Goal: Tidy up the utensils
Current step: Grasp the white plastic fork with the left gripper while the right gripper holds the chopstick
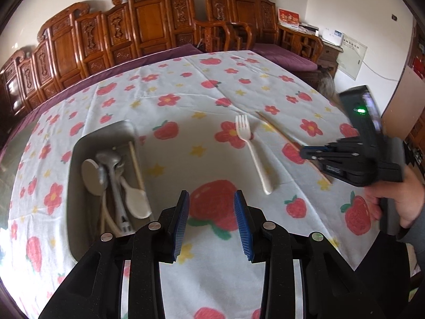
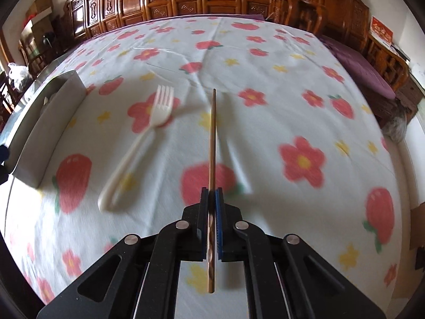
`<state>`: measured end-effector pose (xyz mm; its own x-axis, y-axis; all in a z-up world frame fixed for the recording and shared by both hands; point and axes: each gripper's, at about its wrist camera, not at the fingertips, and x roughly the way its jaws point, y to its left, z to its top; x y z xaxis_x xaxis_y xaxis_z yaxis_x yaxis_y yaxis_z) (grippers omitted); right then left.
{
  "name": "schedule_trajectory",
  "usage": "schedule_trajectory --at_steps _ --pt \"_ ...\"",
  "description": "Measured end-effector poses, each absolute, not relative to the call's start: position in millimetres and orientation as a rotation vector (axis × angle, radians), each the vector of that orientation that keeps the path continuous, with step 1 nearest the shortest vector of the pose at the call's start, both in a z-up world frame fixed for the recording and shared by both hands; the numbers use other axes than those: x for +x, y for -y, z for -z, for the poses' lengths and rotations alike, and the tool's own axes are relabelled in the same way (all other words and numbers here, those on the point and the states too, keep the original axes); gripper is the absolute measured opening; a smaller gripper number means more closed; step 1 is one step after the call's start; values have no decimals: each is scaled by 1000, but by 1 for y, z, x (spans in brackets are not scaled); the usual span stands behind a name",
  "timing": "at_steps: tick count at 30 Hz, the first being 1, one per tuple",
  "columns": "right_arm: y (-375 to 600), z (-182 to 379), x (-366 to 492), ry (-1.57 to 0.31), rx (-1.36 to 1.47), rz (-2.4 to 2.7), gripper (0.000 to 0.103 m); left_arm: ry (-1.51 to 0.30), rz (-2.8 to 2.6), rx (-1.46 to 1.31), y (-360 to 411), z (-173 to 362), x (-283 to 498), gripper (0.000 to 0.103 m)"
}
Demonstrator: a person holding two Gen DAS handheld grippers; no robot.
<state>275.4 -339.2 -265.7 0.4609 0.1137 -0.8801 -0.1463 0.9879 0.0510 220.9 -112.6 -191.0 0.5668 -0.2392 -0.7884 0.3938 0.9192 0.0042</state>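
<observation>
A grey box (image 1: 77, 148) on the left of the table holds several spoons (image 1: 114, 175) and one chopstick (image 1: 136, 163); it also shows in the right wrist view (image 2: 53, 122). A white plastic fork (image 1: 252, 151) lies on the cloth, also seen in the right wrist view (image 2: 140, 143). My right gripper (image 2: 211, 190) is shut on a brown chopstick (image 2: 212, 138) that points forward above the cloth; the left wrist view shows this gripper (image 1: 305, 154) and the chopstick (image 1: 276, 130) to the right of the fork. My left gripper (image 1: 211, 199) is open and empty, just right of the box.
The table carries a white cloth (image 1: 186, 101) printed with red flowers and strawberries. Carved wooden chairs (image 1: 148, 21) line the far side. A purple cushion (image 2: 361, 63) lies on a seat at the right.
</observation>
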Motion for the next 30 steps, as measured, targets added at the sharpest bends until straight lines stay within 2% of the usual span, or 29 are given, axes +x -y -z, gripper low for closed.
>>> schedule_trajectory --at_steps 13,30 --pt "388 229 219 -983 67 -178 6 -930 377 233 176 226 269 37" --pt "404 219 219 -950 112 -181 6 -1003 346 216 214 255 318 37"
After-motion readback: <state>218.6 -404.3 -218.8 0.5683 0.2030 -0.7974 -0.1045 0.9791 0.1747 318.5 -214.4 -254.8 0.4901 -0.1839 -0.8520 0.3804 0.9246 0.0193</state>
